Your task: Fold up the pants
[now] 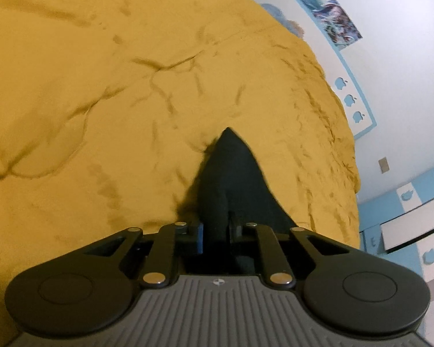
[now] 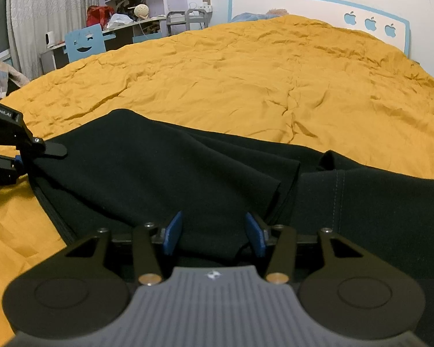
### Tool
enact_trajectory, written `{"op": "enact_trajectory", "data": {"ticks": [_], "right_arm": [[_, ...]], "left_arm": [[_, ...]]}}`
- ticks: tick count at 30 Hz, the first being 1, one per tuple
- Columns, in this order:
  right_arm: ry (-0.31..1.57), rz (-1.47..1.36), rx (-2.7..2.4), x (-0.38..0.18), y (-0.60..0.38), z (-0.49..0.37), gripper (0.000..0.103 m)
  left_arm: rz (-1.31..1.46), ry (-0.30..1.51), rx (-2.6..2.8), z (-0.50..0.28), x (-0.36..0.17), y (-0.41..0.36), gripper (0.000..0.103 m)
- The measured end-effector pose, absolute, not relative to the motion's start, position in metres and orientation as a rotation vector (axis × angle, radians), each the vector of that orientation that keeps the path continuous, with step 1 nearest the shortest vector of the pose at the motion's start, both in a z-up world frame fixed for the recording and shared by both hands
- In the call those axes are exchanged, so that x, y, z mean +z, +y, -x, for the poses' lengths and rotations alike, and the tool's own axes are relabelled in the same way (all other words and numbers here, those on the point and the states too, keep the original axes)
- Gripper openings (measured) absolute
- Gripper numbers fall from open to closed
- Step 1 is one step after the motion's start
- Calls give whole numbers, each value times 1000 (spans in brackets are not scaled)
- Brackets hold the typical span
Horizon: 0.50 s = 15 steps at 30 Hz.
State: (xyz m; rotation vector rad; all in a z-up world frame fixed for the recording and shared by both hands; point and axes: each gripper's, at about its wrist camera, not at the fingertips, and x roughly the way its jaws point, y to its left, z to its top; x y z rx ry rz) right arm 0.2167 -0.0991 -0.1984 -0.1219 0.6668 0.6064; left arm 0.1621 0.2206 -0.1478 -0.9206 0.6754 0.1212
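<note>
Black pants point(image 2: 165, 173) lie spread across the near side of a yellow bedspread point(image 2: 246, 81). In the left wrist view my left gripper point(image 1: 215, 228) is shut on a bunch of the pants point(image 1: 231, 173), which rises from the jaws to a point. From the right wrist view the left gripper point(image 2: 34, 159) holds the pants' left edge slightly raised. My right gripper point(image 2: 214, 232) stands open low over the pants. Its blue pads point(image 2: 172, 232) are wide apart, with slack black cloth lying between them.
The yellow bedspread point(image 1: 130, 86) covers the whole bed. A white headboard with blue apple shapes point(image 2: 370, 23) stands at the far end. Beyond the bed's left side are a blue smiley-face chair point(image 2: 85, 43), a cluttered desk point(image 2: 136, 26), shelves and a curtain point(image 2: 43, 14).
</note>
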Motion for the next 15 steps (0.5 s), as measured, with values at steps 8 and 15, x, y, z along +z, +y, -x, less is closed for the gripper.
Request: {"op": "enact_trajectory", "data": {"ticks": [8,15], "right_arm": [[700,37,687,-151,-131,-211,53],[633,-130,605,-97,-215,-207,62]], "left_arm": [[756,629,48,-170,-93,189,14],[627,593,-47,-181,-51,139,14]]}}
